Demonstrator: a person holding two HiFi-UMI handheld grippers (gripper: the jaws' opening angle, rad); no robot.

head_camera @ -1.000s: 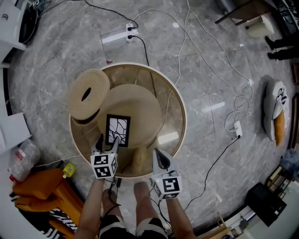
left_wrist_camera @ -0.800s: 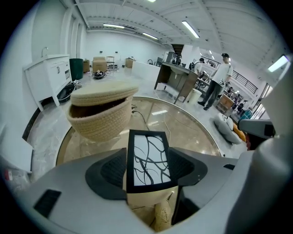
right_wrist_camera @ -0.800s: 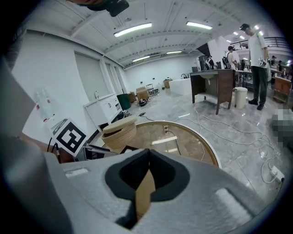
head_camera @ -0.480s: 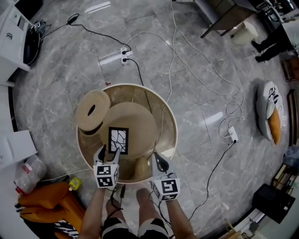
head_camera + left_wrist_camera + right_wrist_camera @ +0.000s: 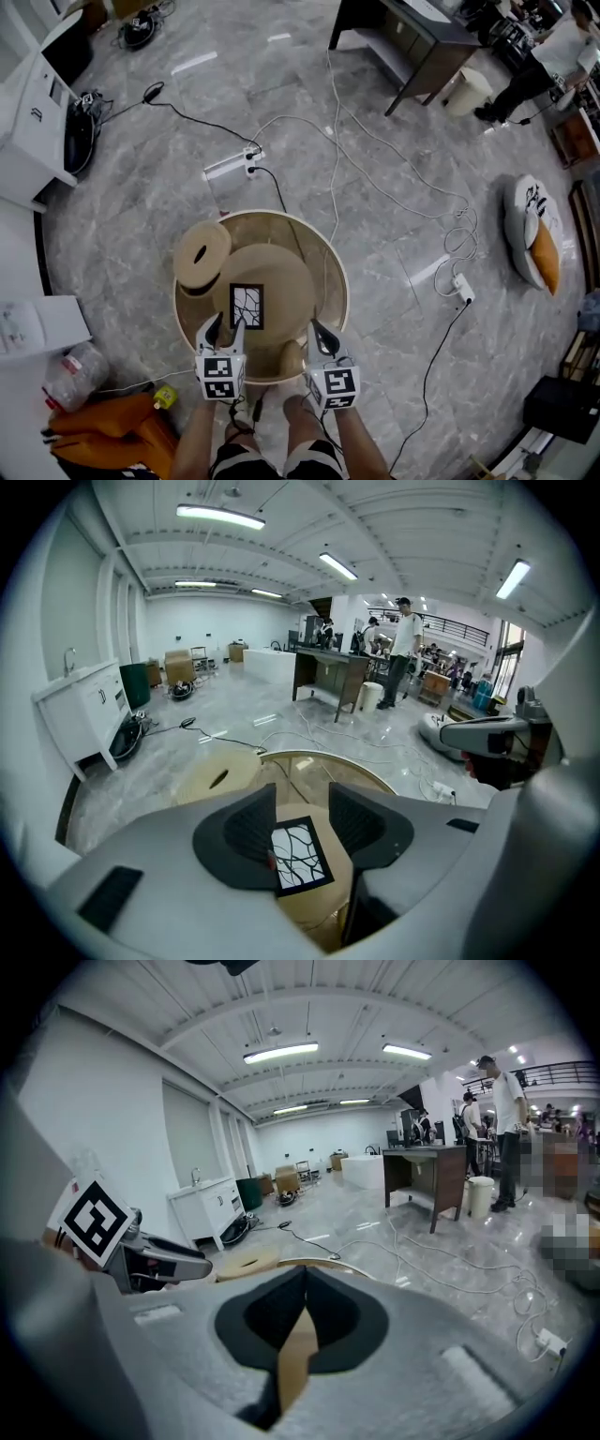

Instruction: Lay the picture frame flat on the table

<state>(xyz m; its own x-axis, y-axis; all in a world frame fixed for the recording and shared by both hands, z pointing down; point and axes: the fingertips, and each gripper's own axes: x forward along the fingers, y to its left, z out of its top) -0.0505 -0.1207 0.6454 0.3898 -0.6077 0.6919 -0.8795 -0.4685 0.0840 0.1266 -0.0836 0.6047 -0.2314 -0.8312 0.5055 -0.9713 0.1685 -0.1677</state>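
**Head view.** In the lower middle of the picture stands a round table (image 5: 346, 286) with a light rim. The frame (image 5: 247, 306) lies flat on it, a little left of the table's centre. It has a black border around a white sheet with dark lines. A tan roll (image 5: 202, 256) sits at the upper left edge of the table. Both grippers hang over the lower edge of the table. The left gripper (image 5: 226, 326) is just below the frame in the picture and does not touch it; its jaws stand apart. The right gripper (image 5: 317, 333) is to the right of it, well apart from the frame, with its jaws together. On the grey floor there are cables and a power strip (image 5: 231, 166) above the table. A cushion (image 5: 534, 234) lies near the right edge, and an orange bag (image 5: 94, 429) is in the lower left corner.

**Left gripper view.** The two dark jaws are apart, and they have just been closing. Nothing is gripped. The frame shows in the gap between them, in the lower middle, but it lies on the table below and the pads do not press on it. The right gripper shows at the right edge. People stand by a desk (image 5: 328, 672) in the upper middle.

**Right gripper view.** The jaws meet at their tips in the middle of the picture, with nothing held between them. Only a tan strip shows through the slit below the tips. The left gripper with its marker cube is at the left edge.
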